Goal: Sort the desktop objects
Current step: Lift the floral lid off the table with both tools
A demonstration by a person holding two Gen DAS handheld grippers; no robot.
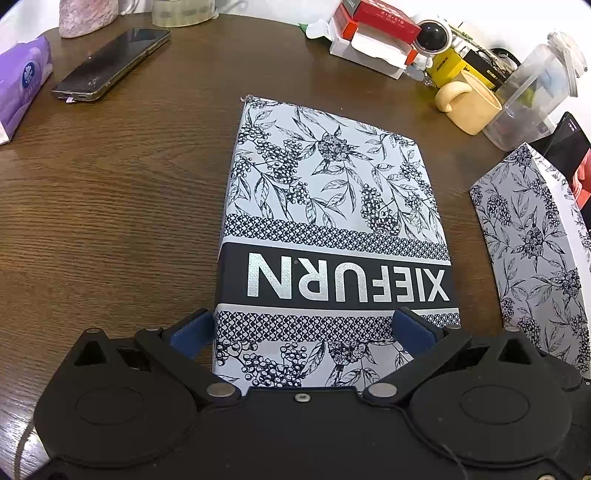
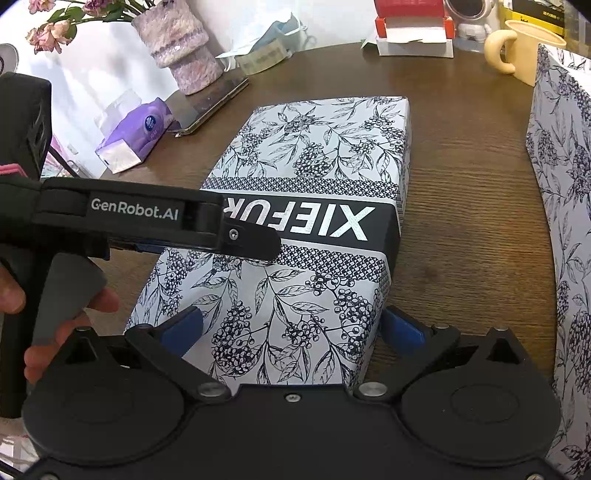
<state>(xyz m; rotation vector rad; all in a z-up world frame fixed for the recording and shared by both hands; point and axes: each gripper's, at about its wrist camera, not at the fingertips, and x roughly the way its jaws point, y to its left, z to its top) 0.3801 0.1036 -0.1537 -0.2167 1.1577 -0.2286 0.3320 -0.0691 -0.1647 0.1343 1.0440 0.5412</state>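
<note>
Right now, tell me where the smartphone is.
The smartphone lies flat at the table's far left in the left wrist view, between the purple tissue pack and the pink vase.

Both wrist cameras look forward and down, close over the XIEFURN box [image 1: 332, 236] [image 2: 306, 229], sharing the cream mug [image 1: 469, 107] [image 2: 524, 51] beyond.

Floral-print box [image 1: 332, 229] seen flat on wooden tabletop, white with navy berry-and-leaf pattern, dark band lettered XIEFURN across lid, lid closed. Near end flanked by blue pads on both sides. Second matching box part [image 1: 539, 258] seen at right, well apart, propped on edge and tilted, same print shown.
</note>
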